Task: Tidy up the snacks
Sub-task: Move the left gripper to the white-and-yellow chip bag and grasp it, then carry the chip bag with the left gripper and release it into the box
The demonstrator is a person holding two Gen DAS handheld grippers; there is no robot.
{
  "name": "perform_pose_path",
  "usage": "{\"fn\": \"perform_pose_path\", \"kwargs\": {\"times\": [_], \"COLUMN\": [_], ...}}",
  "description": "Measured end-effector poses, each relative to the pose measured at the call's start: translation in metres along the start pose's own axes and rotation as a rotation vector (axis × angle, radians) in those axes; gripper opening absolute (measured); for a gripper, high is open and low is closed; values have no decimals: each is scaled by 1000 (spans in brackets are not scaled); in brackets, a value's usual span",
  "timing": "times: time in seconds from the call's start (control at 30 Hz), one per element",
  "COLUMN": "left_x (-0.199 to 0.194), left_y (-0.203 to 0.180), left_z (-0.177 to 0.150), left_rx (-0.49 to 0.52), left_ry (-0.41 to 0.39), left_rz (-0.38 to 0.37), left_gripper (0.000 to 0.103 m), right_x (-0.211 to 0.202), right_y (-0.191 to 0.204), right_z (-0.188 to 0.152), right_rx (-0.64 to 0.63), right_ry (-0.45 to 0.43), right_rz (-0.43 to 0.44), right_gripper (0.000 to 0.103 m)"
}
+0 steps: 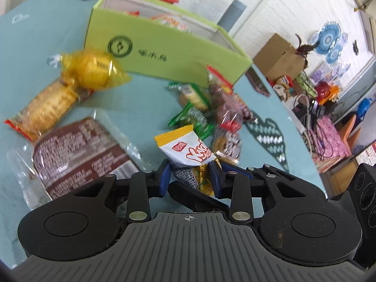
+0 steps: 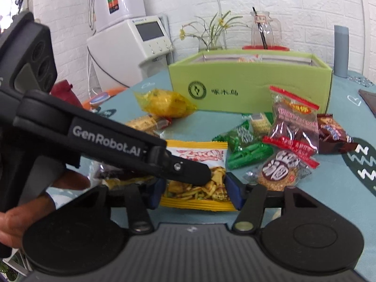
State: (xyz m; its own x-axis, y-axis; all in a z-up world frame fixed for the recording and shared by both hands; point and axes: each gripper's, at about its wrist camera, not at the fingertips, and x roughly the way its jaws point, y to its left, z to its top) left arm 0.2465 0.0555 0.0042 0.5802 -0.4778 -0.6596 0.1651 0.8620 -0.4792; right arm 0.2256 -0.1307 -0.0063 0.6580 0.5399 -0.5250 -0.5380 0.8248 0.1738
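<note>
You are clamping both grippers on the yellow-and-white snack packet, which is sitting low over the teal table: the right gripper is squeezing its sides and the left gripper is pinching it narrowly. The green box is standing beyond, well apart, with loose snacks lying between.

bare tablecloth mid-table, green box blocking behind, snack packets crowding right

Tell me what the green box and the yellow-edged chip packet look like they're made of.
Green box: looks like cardboard with a matte printed skin; flat folded walls, crisp edges and a pale inner lining point that way.
Yellow-edged chip packet: thin glossy plastic film, partly see-through, with crimped serrated ends. Whether it has a foil layer inside can't be told.
</note>
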Motion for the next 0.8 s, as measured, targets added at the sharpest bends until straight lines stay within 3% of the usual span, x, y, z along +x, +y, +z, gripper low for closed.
{"fn": "perform_pose_path", "kwargs": {"times": [0.17,0.33,0.57,0.8], "left_x": [-7,27,100,159], "left_y": [-26,-61,-67,-46], "left_z": [51,132,207,227], "left_rx": [43,139,161,155], "left_ry": [-68,-123,-92,-28], "left_rz": [-16,-40,-31,-7], "left_gripper": [13,13,13,14], "right_x": [-3,16,69,119], "right_y": [-17,-67,-123,-150], "right_z": [44,108,156,155], "right_rx": [-47,-57,-50,-59], "right_ry": [-103,-175,-134,-76], "right_rz": [-19,-74,-129,-144], "right_gripper": [63,63,63,67]}}
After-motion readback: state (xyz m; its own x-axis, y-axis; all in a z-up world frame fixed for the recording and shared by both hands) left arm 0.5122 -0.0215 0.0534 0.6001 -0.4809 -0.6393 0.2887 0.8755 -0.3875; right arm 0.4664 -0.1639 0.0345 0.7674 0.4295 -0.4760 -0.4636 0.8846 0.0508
